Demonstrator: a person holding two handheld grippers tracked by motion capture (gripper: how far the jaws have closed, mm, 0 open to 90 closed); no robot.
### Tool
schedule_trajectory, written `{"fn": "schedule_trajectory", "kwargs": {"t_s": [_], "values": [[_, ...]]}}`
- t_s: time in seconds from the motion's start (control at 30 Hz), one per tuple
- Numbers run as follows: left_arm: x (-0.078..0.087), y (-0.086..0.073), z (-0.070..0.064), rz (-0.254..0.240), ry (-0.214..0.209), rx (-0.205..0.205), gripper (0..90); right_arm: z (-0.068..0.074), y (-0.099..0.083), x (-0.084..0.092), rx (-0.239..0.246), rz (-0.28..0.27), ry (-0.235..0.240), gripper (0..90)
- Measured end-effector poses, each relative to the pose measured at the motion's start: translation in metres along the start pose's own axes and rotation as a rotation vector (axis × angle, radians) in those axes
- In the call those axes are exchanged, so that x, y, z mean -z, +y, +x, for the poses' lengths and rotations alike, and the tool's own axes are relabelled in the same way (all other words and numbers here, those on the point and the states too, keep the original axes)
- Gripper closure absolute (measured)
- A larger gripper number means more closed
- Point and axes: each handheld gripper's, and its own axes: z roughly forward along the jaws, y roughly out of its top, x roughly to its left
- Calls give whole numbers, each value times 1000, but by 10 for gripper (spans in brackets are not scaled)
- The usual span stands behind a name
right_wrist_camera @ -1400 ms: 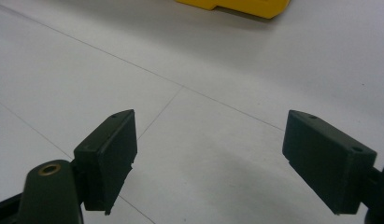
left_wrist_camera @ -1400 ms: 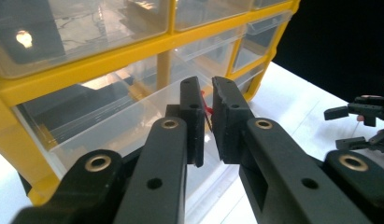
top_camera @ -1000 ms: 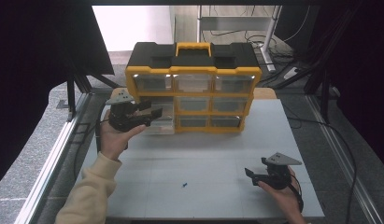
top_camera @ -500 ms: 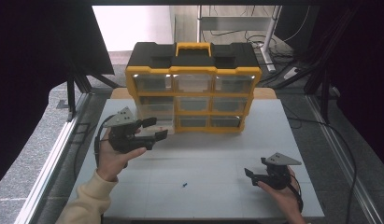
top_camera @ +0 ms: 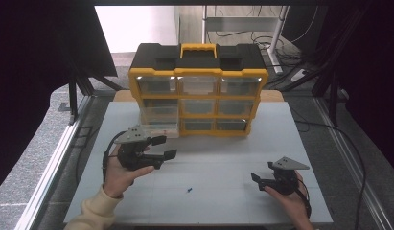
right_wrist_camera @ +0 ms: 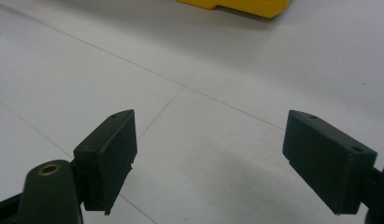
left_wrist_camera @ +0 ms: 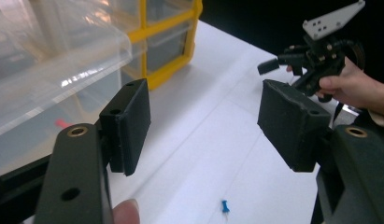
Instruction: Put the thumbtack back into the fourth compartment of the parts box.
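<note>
We see a boxy organiser of hard plastic at the far middle of the desk: a black lid, a yellow frame and handle, and three rows of clear drawers. One clear drawer on its lower left stands pulled out toward us, and in the left gripper view its glossy, see-through wall lets a small red item show through, too blurred to name.

The left gripper sits in the person's hand just in front of that drawer, apart from it. Its fingers are flat, matte black rectangular pads; they have just been opening and stand wide with nothing between them.

A tiny blue pushpin lies on the smooth pale desk between the two hands; the left gripper view shows its shape more clearly, below and beyond the pads.

The right gripper rests near the front right of the desk, a grey three-cornered plate on top. The right gripper view shows its fingers spread wide over bare, finely lined desk, with a yellow corner of the organiser at the top edge.
</note>
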Motion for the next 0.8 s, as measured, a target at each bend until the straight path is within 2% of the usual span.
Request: {"fn": "schedule_trajectory", "kwargs": {"t_s": [0.37,0.53,0.8], "values": [[-24,-19,-3,91,-13,0,345,0,0,0,8,-2,2,181],[-30,-26,-5,118,-19,-16,345,0,0,-1,5,-1,1,181],[-48,-37,-10,186,-29,-29,344,-1,0,-1,0,1,-7,181]]}}
